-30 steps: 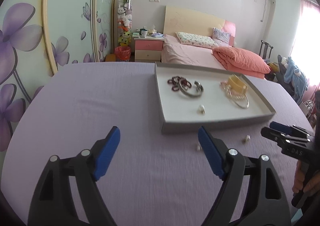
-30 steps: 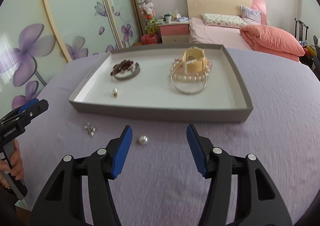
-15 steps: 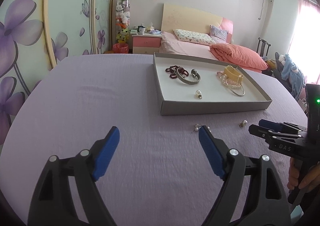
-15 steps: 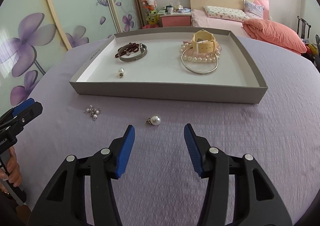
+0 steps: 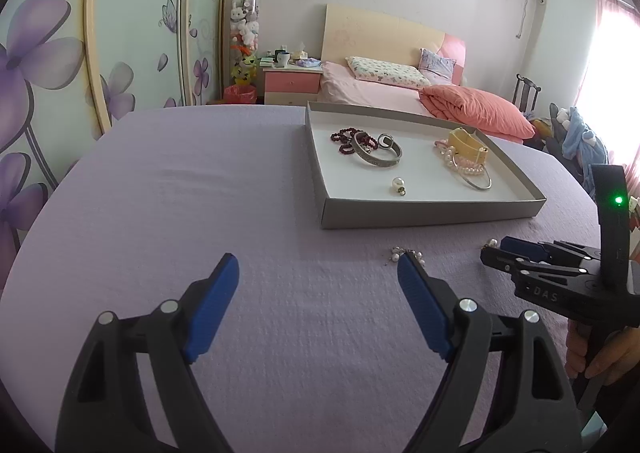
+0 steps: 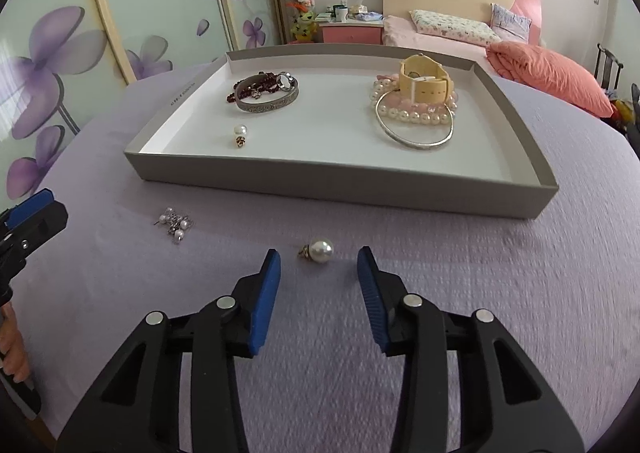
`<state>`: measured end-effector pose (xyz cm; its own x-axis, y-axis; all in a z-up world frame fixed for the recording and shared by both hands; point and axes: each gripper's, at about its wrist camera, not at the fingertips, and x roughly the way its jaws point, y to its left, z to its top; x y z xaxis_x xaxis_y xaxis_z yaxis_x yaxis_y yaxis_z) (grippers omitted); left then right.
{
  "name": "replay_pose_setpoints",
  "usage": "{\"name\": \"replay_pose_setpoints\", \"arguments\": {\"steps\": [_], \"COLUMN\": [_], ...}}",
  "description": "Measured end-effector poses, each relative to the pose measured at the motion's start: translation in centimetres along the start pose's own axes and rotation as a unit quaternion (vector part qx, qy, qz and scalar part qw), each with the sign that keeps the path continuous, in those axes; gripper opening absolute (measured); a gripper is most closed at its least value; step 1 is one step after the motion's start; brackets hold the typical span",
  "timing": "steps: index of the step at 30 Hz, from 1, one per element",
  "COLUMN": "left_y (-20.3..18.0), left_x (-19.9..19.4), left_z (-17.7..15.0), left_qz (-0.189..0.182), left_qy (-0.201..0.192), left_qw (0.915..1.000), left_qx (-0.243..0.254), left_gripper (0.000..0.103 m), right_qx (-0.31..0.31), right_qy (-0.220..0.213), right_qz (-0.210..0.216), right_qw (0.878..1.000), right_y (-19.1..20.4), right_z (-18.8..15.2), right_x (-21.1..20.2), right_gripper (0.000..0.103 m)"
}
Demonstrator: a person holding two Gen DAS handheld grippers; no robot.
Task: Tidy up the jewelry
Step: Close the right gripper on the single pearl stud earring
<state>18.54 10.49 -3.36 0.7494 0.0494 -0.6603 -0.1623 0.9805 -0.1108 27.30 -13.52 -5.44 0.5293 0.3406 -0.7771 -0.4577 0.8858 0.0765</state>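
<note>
A grey tray [image 6: 344, 183] on the purple cloth holds a silver bangle with dark red beads [image 6: 266, 93], a pearl earring [image 6: 240, 133], and a yellow watch [image 6: 426, 83] on pearl bracelets. On the cloth in front lie a single pearl earring [image 6: 318, 251] and a pearl cluster earring [image 6: 176, 223]. My right gripper [image 6: 318, 267] is open, its fingers on either side of the single pearl, just behind it. My left gripper [image 5: 318, 273] is open and empty; the cluster earring [image 5: 406, 255] lies at its right fingertip. The tray also shows in the left wrist view [image 5: 432, 209].
The table edge curves away on the left and near side. A bed [image 5: 400, 93], a pink nightstand [image 5: 292, 83] and flower-patterned wardrobe doors [image 5: 60, 65] stand behind the table. The right gripper [image 5: 516, 253] shows at the right of the left wrist view.
My right gripper has moved forward and down to the single pearl earring and narrowed somewhat. My left gripper has drawn back and right; the cluster earring is now at its right fingertip.
</note>
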Motion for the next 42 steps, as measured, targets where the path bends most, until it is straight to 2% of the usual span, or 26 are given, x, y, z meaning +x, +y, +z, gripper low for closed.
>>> {"name": "replay_pose_setpoints", "arguments": {"steps": [8, 14, 17, 21, 29, 35, 39, 40, 42], "left_y": [0.0, -0.2, -0.5, -0.8, -3.0, -5.7, -7.0, -7.3, -7.7], "left_x": [0.3, 0.7, 0.8, 0.8, 1.6, 3.1, 4.8, 5.2, 6.0], "left_z": [0.1, -0.1, -0.2, -0.4, -0.4, -0.4, -0.3, -0.3, -0.1], "left_qz": [0.0, -0.001, -0.001, 0.0, -0.008, -0.011, -0.009, -0.008, -0.007], "left_qy": [0.002, 0.008, 0.01, 0.013, 0.026, 0.04, 0.059, 0.064, 0.072], "left_qw": [1.0, 1.0, 0.9999, 0.9998, 0.9991, 0.9974, 0.9965, 0.9963, 0.9959], "left_qx": [0.002, 0.006, 0.008, 0.012, 0.033, 0.058, 0.059, 0.057, 0.055], "left_gripper": [0.082, 0.082, 0.082, 0.082, 0.082, 0.082, 0.081, 0.08, 0.07], "right_qx": [-0.007, -0.01, -0.013, -0.007, 0.03, 0.066, 0.079, 0.082, 0.086], "right_qy": [-0.002, -0.002, -0.002, -0.002, 0.0, -0.021, -0.032, -0.034, -0.036], "right_qz": [-0.017, -0.019, -0.018, -0.011, -0.022, -0.03, -0.03, -0.03, -0.028], "right_qw": [1.0, 1.0, 1.0, 1.0, 0.999, 0.997, 0.996, 0.996, 0.995], "right_y": [0.3, 0.3, 0.4, 0.0, -2.9, -6.1, -7.3, -7.6, -8.1], "right_z": [0.2, 0.3, 0.3, 0.2, -0.8, -1.0, -0.9, -0.9, -0.9], "right_x": [0.4, 0.4, 0.5, 0.2, -1.0, -2.9, -3.7, -3.8, -3.9], "right_gripper": [0.03, 0.027, 0.02, 0.018, 0.016, 0.016, 0.016, 0.016, 0.016]}}
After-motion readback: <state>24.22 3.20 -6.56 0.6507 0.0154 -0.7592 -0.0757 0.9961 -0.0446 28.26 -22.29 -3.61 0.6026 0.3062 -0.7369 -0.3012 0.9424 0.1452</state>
